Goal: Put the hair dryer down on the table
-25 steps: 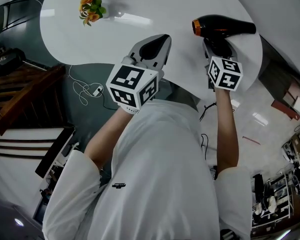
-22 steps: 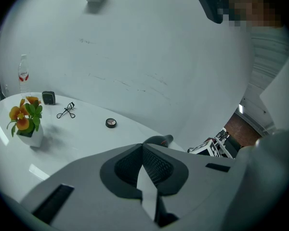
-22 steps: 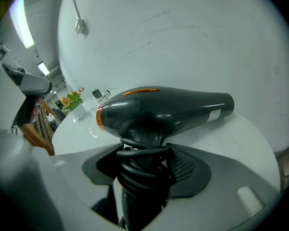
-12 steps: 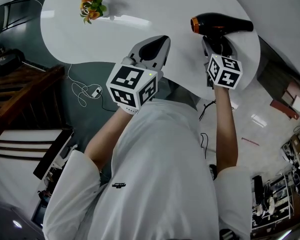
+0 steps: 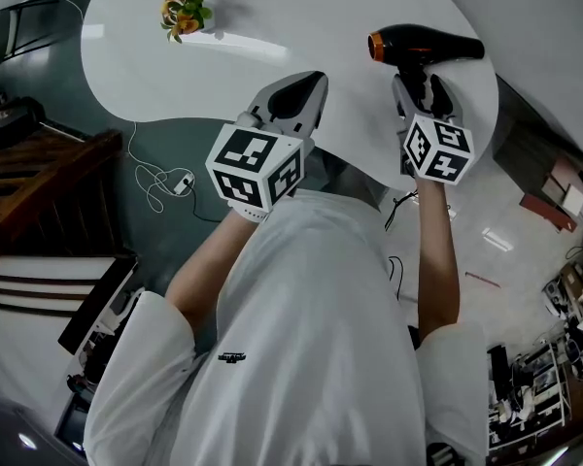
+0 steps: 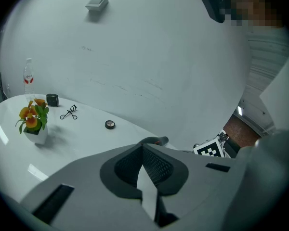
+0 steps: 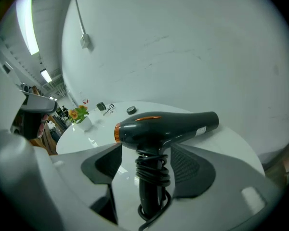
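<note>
A black hair dryer with an orange ring at its nozzle lies on the white table near the right edge. Its cord is wound round the handle. My right gripper stands open, a jaw on each side of the handle with a gap to each pad, so nothing is gripped. In the right gripper view the dryer fills the middle, between the pads. My left gripper hovers over the table's near edge, left of the dryer, shut and empty.
A small pot of orange flowers stands at the table's far left. Near it lie an eyelash curler, a round compact and a small dark box. A white cable lies on the floor below the table, beside wooden furniture.
The right jaws have spread away from the dryer's handle, and the dryer now lies on the table on its own. The left gripper has barely moved.
</note>
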A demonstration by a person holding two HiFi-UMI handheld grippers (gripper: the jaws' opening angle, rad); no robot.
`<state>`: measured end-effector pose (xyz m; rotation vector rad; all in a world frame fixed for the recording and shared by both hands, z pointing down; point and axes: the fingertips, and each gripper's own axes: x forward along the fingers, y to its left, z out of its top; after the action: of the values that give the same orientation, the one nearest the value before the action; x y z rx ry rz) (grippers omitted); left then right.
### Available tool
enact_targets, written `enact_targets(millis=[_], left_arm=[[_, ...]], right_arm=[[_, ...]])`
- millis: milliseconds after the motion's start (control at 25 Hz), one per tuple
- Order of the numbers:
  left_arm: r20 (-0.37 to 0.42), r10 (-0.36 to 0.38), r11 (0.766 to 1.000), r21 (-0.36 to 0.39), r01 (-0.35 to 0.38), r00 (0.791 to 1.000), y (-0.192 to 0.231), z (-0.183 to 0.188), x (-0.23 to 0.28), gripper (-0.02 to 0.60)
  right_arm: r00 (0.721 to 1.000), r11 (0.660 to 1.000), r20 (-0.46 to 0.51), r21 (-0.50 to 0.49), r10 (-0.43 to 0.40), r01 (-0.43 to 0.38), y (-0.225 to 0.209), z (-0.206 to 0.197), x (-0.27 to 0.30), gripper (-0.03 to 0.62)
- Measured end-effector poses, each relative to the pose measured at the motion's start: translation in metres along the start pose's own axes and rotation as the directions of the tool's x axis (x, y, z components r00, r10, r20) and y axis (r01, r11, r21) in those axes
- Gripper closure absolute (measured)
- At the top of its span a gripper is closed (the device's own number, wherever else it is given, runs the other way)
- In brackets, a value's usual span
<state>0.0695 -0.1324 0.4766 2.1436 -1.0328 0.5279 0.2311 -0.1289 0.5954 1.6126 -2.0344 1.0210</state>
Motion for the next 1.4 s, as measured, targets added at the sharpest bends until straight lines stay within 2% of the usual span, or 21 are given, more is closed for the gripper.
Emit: enact_targets(millis=[240, 480, 680, 1000, 1400], left_arm=[[0.025, -0.002, 1.000, -0.001, 0.002, 1.000, -0.003, 0.005, -0.014, 0.572], [0.048, -0.004, 1.000, -0.002, 0.004, 0.999, -0.005, 0.006, -0.028, 0.572], [0.078, -0.008, 1.000, -0.004, 0.008, 0.997, -0.008, 0.011, -0.042, 0.572], [0.129, -0.007, 1.000, -0.020, 0.009, 0.992, -0.012, 0.015, -0.064, 0.572], [0.187, -0.008, 1.000, -0.019, 0.011, 0.982, -0.020, 0.022, -0.090, 0.572]], right_arm=[[0.997, 1.000, 0.076, -0.016, -0.008, 0.009, 0.015, 0.022, -0.025, 0.283], [0.994, 0.999, 0.106, -0.046, 0.012, -0.007, 0.033, 0.035, -0.044, 0.292], [0.991, 0.997, 0.134, -0.075, 0.016, -0.006, 0.045, 0.044, -0.062, 0.346], [0.981, 0.994, 0.193, -0.102, -0.010, 0.030, 0.053, 0.060, -0.095, 0.573], [0.961, 0.991, 0.272, -0.130, 0.055, -0.020, 0.083, 0.089, -0.135, 0.582]])
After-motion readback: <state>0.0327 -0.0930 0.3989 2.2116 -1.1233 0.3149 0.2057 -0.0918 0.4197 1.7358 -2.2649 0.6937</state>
